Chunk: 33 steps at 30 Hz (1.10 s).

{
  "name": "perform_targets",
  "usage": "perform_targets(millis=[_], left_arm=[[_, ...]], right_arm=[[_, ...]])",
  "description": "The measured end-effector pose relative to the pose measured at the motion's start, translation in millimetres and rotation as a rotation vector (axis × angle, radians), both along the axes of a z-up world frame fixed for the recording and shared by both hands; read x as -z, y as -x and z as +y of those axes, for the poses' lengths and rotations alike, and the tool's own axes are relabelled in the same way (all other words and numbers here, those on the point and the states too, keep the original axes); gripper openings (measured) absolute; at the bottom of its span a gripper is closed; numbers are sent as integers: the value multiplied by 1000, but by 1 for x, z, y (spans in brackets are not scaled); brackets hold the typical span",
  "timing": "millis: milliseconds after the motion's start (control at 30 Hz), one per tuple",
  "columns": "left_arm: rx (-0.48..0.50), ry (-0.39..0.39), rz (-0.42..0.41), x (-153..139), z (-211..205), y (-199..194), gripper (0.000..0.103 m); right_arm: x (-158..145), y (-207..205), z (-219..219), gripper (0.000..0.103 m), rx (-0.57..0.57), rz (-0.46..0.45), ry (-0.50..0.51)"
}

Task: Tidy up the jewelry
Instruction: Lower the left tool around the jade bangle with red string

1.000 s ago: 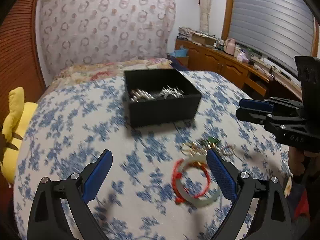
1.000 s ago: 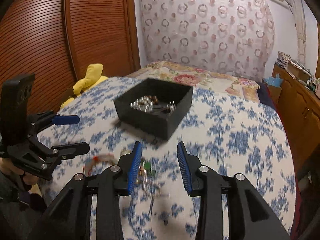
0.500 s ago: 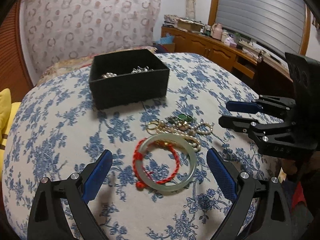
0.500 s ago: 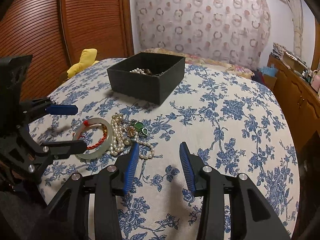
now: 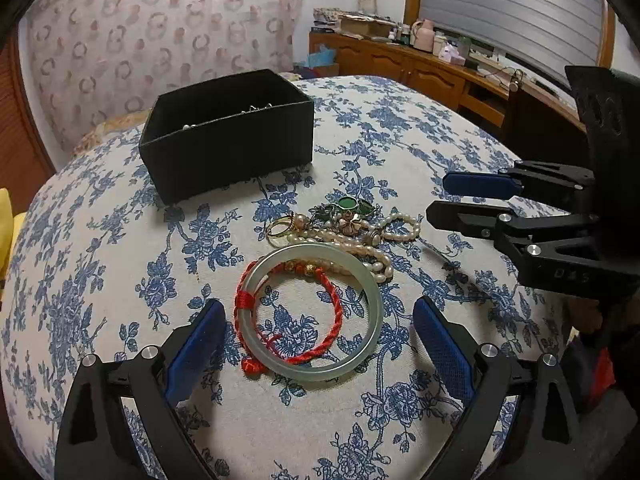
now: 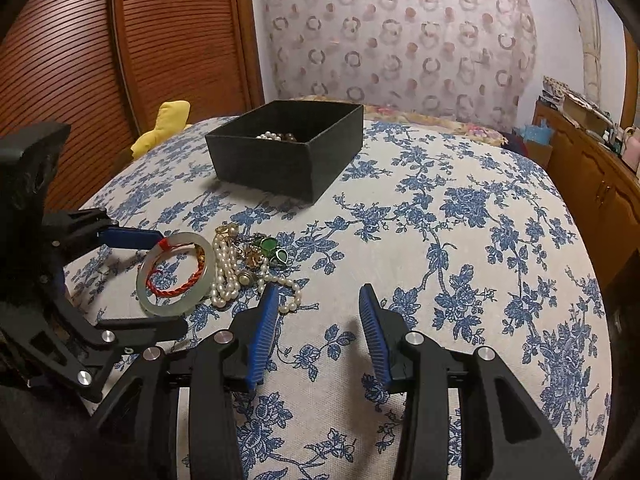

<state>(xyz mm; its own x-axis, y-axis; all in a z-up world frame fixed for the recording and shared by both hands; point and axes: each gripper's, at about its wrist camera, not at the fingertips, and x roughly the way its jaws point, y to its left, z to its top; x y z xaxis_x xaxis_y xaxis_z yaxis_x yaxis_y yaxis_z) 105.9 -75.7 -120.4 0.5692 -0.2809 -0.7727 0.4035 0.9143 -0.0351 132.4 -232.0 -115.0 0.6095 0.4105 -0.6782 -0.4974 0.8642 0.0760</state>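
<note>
Both grippers are finishing a descent toward the loose pile of jewelry on the blue-flowered bedspread (image 5: pixel 400 128); a second ago the view was higher and blurred with the pile small and low in frame, and now it is filling the middle of the left wrist view in sharp focus.

The left gripper (image 5: pixel 318 322) is hanging with its jaws wide apart and nothing pressed between them, and the pale jade bangle (image 5: pixel 312 312) is now lying right between the two blue pads, no longer off toward the 3 o'clock pad. The red cord bracelet (image 5: pixel 316 320) is lying inside the bangle's ring. At 12 o'clock from the bangle, the pearl strand (image 5: pixel 360 248), a gold ring (image 5: pixel 280 226) and a green stone piece (image 5: pixel 348 203) are lying tangled together.

The right gripper (image 6: pixel 316 320) is standing partly open and empty, its left pad just beside the end of the pearl strand, with the pile at about 10 o'clock from it.

The black box (image 5: pixel 228 136) is sitting well apart at 11 o'clock, already holding some pearls. The bangle is looking like the next piece to be clamped and carried there, though the soft cover may be making a flat ring hard to pinch
</note>
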Motion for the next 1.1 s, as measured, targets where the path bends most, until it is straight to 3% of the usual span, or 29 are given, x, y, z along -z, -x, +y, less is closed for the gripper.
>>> perform_targets(millis=[67, 133, 167, 333, 500, 700, 1000, 1067, 1100], left_arm=[[-2, -8, 1, 0, -1, -1, 90], [-3, -20, -8, 0, -3, 0, 80], [-9, -31, -16, 0, -5, -1, 70], [-1, -10, -33, -2, 2, 6, 69], [-35, 53, -71, -14, 19, 17, 69], [-79, 74, -103, -26, 40, 24, 69], [-130, 99, -132, -36, 63, 30, 69], [-141, 101, -135, -38, 68, 31, 69], [-148, 102, -138, -38, 72, 32, 69]], right_arm=[[0, 0, -1, 44, 0, -1, -2], [-1, 0, -1, 44, 1, -3, -4], [-1, 0, 0, 44, 1, -4, -4], [-1, 2, 0, 44, -2, -4, -9], [-1, 1, 1, 44, -3, -1, -9], [-2, 7, 7, 44, -19, -28, 34], [-10, 19, 52, 44, -168, 2, -13], [-11, 18, 63, 34, -190, 3, -5], [-11, 18, 70, 33, -204, 4, -1]])
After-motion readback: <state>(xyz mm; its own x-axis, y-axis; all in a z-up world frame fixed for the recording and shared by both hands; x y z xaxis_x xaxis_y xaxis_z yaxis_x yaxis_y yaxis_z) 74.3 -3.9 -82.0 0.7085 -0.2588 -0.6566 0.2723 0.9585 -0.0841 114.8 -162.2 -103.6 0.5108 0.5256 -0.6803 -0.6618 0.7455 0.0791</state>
